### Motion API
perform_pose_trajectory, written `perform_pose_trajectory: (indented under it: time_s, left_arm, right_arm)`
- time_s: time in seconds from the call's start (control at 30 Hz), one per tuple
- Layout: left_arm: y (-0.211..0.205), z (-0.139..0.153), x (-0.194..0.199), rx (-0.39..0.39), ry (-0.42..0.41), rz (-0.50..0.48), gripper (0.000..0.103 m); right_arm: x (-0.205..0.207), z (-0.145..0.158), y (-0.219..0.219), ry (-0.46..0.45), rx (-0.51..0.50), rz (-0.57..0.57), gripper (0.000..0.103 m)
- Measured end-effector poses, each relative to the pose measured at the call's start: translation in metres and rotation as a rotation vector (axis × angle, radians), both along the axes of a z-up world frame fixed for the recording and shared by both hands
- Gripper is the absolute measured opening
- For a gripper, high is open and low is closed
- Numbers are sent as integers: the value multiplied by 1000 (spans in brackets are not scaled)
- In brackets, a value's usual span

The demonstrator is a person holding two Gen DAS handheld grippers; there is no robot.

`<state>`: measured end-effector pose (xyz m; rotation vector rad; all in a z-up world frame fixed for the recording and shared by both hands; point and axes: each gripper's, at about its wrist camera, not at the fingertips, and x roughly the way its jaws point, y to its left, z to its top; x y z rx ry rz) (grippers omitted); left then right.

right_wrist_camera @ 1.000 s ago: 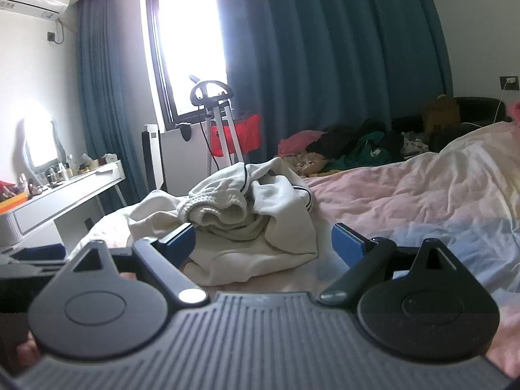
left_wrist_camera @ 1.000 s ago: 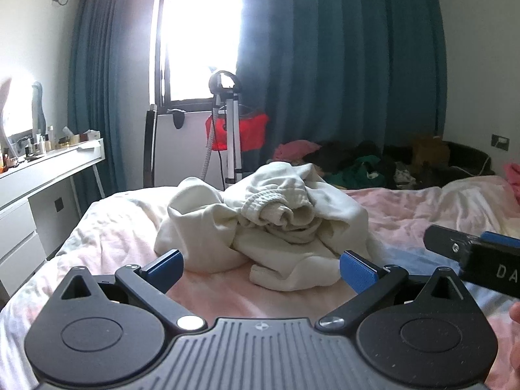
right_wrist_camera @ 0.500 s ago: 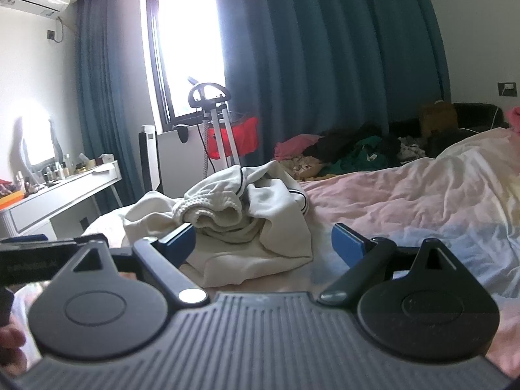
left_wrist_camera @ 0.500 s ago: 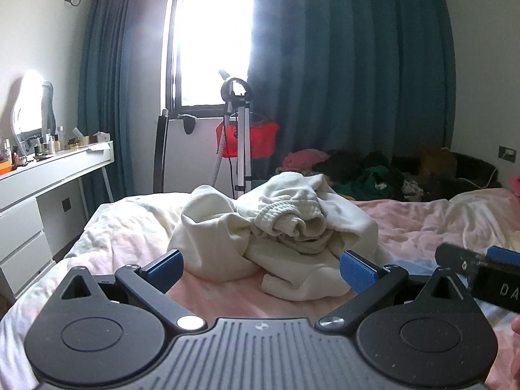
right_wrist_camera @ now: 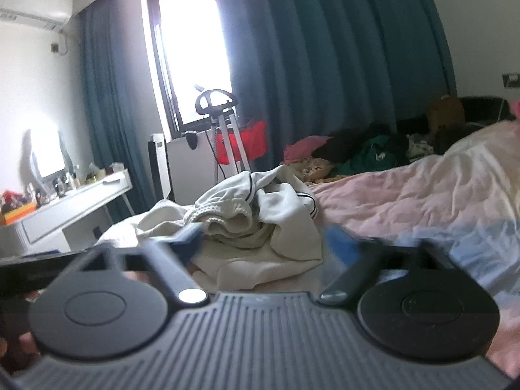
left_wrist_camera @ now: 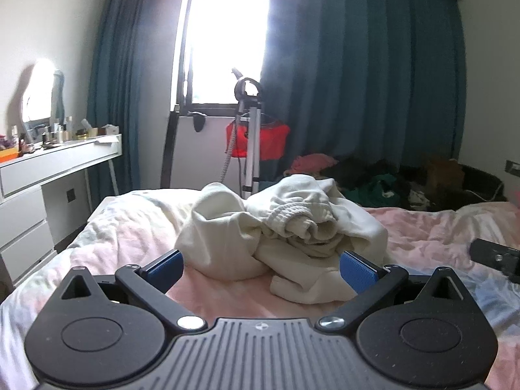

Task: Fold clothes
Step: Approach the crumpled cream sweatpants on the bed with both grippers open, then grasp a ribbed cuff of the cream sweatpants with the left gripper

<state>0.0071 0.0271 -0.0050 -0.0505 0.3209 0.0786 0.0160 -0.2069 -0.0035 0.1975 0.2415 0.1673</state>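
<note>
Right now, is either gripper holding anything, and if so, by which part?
Nothing is held. The left gripper and right gripper are both open and empty, short of the crumpled cream garment lying on the bed.

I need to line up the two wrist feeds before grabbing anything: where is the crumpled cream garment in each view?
Left wrist: the cream garment lies heaped on the pink bedding, centre of frame, just beyond the open left tongs.
Right wrist: the same heap sits left of centre, just ahead of the open, blurred right tongs.
Shared landmark: the red bag on the metal stand beneath the window.
</note>
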Motion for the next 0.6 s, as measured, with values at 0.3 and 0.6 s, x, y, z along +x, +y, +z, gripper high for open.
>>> perform_pose_trajectory:
  time_s: [0.3, 0.6]
  left_arm:
    - [-7, 5, 2, 58, 27, -52, 103]
    - [-43, -8, 94, 204, 75, -151, 103]
  right_arm:
    - [-17, 25, -20, -55, 26, 54, 23]
    - [1, 20, -52, -12, 176, 55, 23]
